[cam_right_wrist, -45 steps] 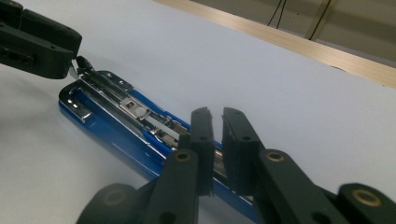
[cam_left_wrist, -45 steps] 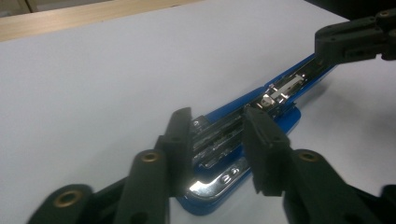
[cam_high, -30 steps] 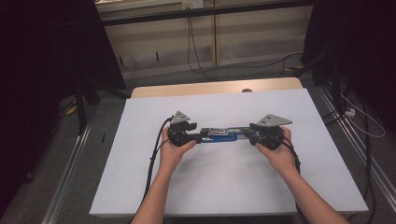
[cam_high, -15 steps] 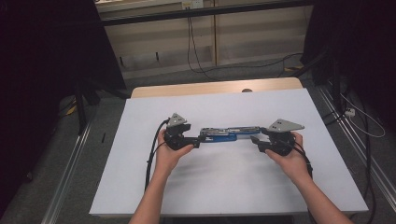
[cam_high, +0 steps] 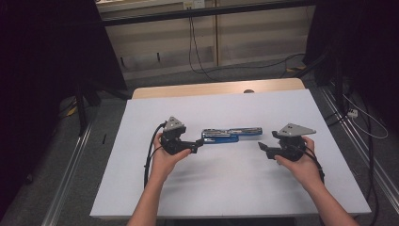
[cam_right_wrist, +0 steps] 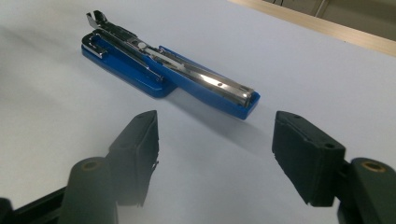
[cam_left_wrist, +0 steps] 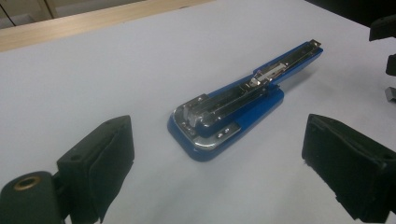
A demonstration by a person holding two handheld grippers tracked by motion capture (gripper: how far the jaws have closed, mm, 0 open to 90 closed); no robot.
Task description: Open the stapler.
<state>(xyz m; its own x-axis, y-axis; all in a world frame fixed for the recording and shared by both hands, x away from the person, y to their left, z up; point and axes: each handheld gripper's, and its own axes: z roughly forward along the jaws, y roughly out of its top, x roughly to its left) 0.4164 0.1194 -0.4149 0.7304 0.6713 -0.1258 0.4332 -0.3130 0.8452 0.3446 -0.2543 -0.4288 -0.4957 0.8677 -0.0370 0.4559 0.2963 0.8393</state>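
Observation:
A blue stapler (cam_high: 231, 135) lies unfolded flat on the white table (cam_high: 226, 188), its metal magazine facing up. My left gripper (cam_high: 200, 143) sits right at the stapler's left end, open, jaws pointing at it. In the left gripper view the stapler (cam_left_wrist: 233, 112) lies just ahead of the left gripper (cam_left_wrist: 217, 147), between the spread jaws but not touched. My right gripper (cam_high: 262, 146) is open, a short way right of the stapler's other end. The right gripper view shows the stapler (cam_right_wrist: 168, 70) ahead of the right gripper (cam_right_wrist: 217, 128), with bare table in the gap.
A wooden strip (cam_high: 211, 89) runs along the table's far edge. Metal rails (cam_high: 70, 179) flank the table on the floor, and cables (cam_high: 362, 122) lie at the right. Dark stands (cam_high: 82, 94) are at the back left.
Both grippers were at the stapler's ends a second ago. My right gripper has drawn back to the right, away from the stapler. The left gripper stays at the left end, now open.

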